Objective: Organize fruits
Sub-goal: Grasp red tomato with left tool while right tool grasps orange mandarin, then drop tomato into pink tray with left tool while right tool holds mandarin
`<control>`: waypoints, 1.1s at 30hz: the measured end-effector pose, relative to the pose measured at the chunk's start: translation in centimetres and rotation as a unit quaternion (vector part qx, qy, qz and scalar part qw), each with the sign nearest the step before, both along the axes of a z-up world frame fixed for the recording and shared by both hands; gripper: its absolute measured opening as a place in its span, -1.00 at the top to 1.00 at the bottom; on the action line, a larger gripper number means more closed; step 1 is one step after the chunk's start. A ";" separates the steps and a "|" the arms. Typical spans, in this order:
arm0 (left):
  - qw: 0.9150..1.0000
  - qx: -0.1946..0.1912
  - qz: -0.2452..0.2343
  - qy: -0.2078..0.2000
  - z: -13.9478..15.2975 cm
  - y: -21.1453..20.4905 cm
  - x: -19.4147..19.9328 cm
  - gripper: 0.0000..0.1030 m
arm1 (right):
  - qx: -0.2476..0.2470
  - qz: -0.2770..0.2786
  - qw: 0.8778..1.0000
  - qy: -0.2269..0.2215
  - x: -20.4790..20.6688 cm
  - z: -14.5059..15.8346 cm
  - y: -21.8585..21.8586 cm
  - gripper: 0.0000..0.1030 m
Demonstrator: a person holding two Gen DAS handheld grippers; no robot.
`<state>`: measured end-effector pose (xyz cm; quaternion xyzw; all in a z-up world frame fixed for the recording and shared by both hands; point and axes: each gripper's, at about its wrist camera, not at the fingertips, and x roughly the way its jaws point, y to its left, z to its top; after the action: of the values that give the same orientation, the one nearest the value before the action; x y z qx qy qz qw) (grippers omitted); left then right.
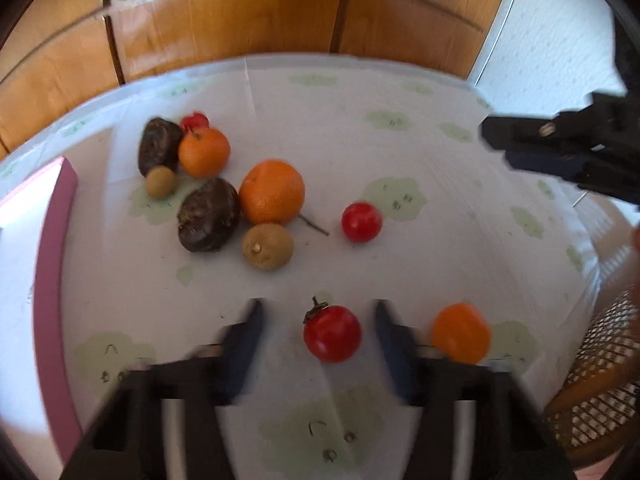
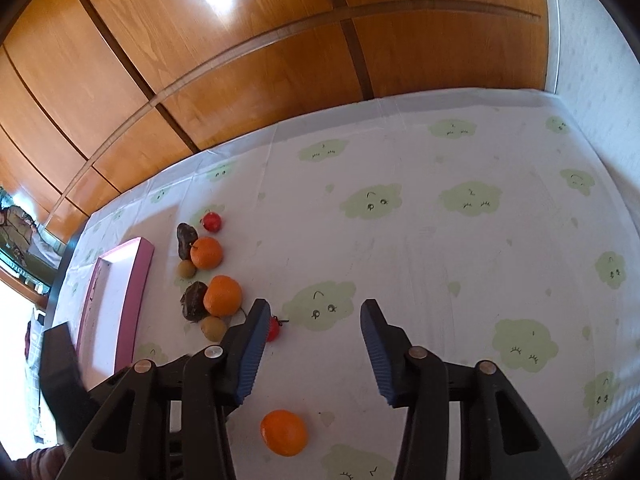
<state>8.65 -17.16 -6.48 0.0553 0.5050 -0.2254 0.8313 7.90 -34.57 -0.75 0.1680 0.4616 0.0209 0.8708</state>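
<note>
One red tomato (image 2: 274,329) sits half hidden behind right gripper (image 2: 314,348) fingers (image 2: 252,354).

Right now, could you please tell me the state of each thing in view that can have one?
left gripper: jaws open around the stemmed tomato, not touching it.
right gripper: jaws open, holding nothing.
stemmed tomato: resting on the table.
pink tray: no fruit visible in it.
fruit cluster: loose on the tablecloth, outside the tray.
</note>
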 end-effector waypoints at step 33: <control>0.994 -0.018 0.067 -0.079 1.9 8.0 -2.9 0.47 | -0.136 0.218 0.950 0.179 -1.5 -7.5 10.0 0.31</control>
<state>5.78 -9.18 -4.57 0.0242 0.4363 -0.1733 0.8826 6.44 -24.55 -8.28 -0.0556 0.6339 0.1164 0.7626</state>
